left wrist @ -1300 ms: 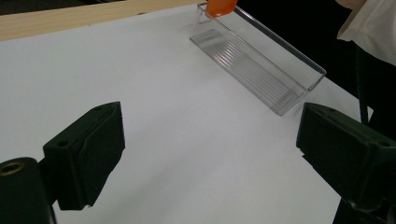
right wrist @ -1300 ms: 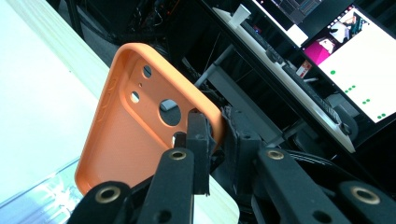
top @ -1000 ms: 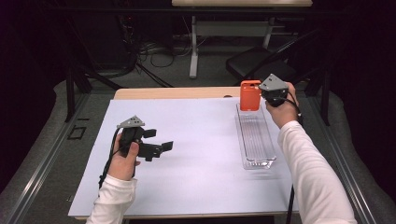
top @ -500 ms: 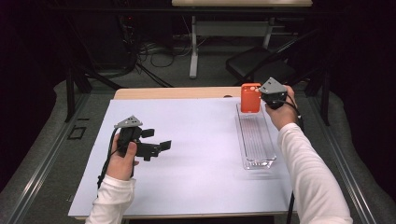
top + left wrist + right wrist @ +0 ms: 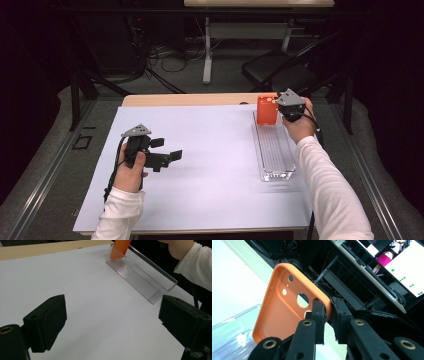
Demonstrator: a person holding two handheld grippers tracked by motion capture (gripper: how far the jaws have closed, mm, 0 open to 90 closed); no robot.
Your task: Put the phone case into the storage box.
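Note:
An orange phone case [image 5: 267, 109] stands upright at the far end of a clear plastic tray [image 5: 274, 152]. My right gripper [image 5: 283, 113] is shut on the case's edge [image 5: 294, 305], its jaws pinching the rim near the camera cut-outs. The case's lower end [image 5: 119, 248] rests inside the tray [image 5: 142, 277]. My left gripper [image 5: 167, 156] hovers open over the white sheet at the left, nothing between its wide-apart jaws [image 5: 112, 322].
A white sheet [image 5: 210, 165] covers most of the wooden table [image 5: 190, 99]. Beyond the table's far edge are a folding chair [image 5: 280, 70], table legs and cables on the floor. A monitor [image 5: 404, 262] glows in the right gripper view.
The right gripper with the orange case has shifted slightly, staying at the tray's far end. The left gripper has barely moved.

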